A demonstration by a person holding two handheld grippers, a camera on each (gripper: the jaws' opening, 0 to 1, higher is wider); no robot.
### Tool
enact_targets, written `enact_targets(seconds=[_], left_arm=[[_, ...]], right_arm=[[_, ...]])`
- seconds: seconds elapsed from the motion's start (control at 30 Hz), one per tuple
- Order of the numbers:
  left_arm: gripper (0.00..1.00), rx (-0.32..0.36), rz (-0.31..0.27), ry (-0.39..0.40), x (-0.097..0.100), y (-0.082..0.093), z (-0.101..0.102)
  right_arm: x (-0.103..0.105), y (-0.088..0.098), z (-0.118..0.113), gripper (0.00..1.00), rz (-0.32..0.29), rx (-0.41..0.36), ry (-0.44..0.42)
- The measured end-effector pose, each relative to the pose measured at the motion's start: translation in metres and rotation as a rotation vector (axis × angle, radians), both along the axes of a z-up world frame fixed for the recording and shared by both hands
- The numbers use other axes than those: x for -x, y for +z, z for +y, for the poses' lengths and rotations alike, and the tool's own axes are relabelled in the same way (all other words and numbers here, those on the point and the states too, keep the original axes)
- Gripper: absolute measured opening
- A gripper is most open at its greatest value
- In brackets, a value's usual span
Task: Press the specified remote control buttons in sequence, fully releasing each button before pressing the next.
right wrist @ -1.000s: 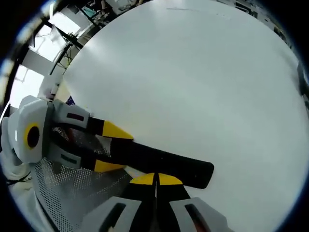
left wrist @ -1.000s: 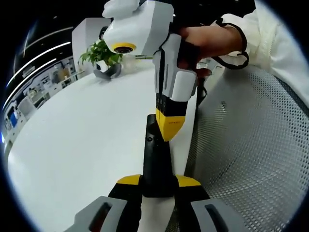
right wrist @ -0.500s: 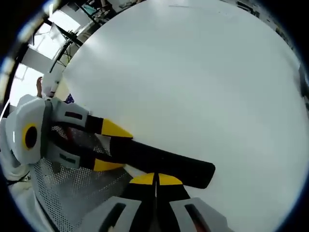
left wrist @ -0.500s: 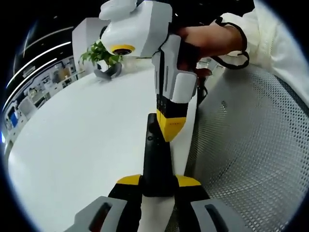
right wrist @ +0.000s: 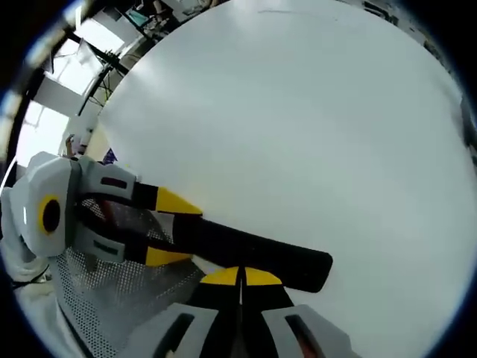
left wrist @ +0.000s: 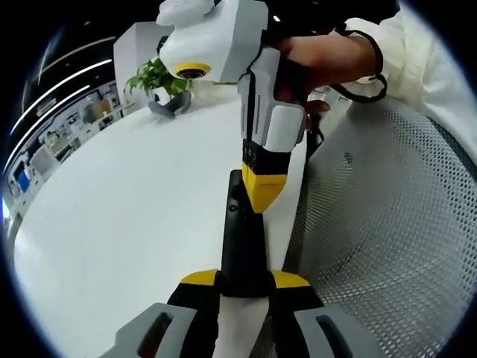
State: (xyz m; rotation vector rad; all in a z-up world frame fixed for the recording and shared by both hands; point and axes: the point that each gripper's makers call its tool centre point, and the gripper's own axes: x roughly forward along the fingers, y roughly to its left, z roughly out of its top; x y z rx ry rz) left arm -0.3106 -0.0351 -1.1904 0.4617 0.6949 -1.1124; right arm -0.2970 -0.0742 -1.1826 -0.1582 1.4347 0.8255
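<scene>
Remote control (left wrist: 242, 246): left gripper (left wrist: 244, 280) is pinching its near end, steadying it above the white table (left wrist: 127, 209); right gripper (left wrist: 261, 195), tips pressed together, is bearing down from 12 o'clock, pressing a button.

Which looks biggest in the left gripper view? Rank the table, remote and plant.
1. Table, by far the largest.
2. Remote.
3. Plant, smallest, though it stands far from the camera, so its true size against the remote is unsure.

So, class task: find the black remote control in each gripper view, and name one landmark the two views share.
Left gripper view: remote control runs up the centre, clamped in the bottom jaws.
Right gripper view: remote control lies across the lower middle.
Shared landmark: the white table beneath it.
</scene>
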Motion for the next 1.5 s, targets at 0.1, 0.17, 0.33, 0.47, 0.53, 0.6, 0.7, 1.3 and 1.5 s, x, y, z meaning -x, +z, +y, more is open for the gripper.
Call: enact_targets(seconds=[0.1, 0.17, 0.33, 0.47, 0.53, 0.6, 0.7, 1.3, 1.5], left_arm=[[0.25, 0.002, 0.000, 0.000, 0.000, 0.000, 0.000], [0.25, 0.004, 0.001, 0.001, -0.001, 0.000, -0.001], [0.25, 0.005, 0.002, 0.003, -0.002, 0.000, -0.001], [0.25, 0.004, 0.002, 0.003, -0.002, 0.000, -0.001], [0.25, 0.004, 0.002, 0.003, -0.002, 0.000, -0.001], [0.25, 0.005, 0.004, 0.005, -0.002, 0.000, -0.001], [0.25, 0.006, 0.003, 0.005, -0.002, 0.000, -0.001], [0.25, 0.014, -0.001, 0.017, -0.004, 0.000, -0.003], [0.25, 0.014, -0.003, 0.016, -0.004, 0.000, -0.003]], right_arm=[[-0.003, 0.003, 0.002, 0.00, -0.006, -0.010, -0.008], [-0.005, 0.005, 0.004, 0.00, -0.023, -0.014, -0.005], [-0.006, 0.007, 0.010, 0.00, -0.038, -0.039, 0.001], [-0.005, 0.003, 0.009, 0.00, -0.037, -0.029, 0.006], [-0.006, 0.003, 0.009, 0.00, -0.048, -0.033, 0.008], [-0.007, 0.005, 0.012, 0.00, -0.048, -0.046, 0.006], [-0.005, 0.002, 0.012, 0.00, -0.040, -0.041, 0.013], [-0.010, -0.002, 0.011, 0.00, -0.052, -0.053, 0.007], [-0.009, -0.001, 0.011, 0.00, -0.063, -0.054, 0.013]])
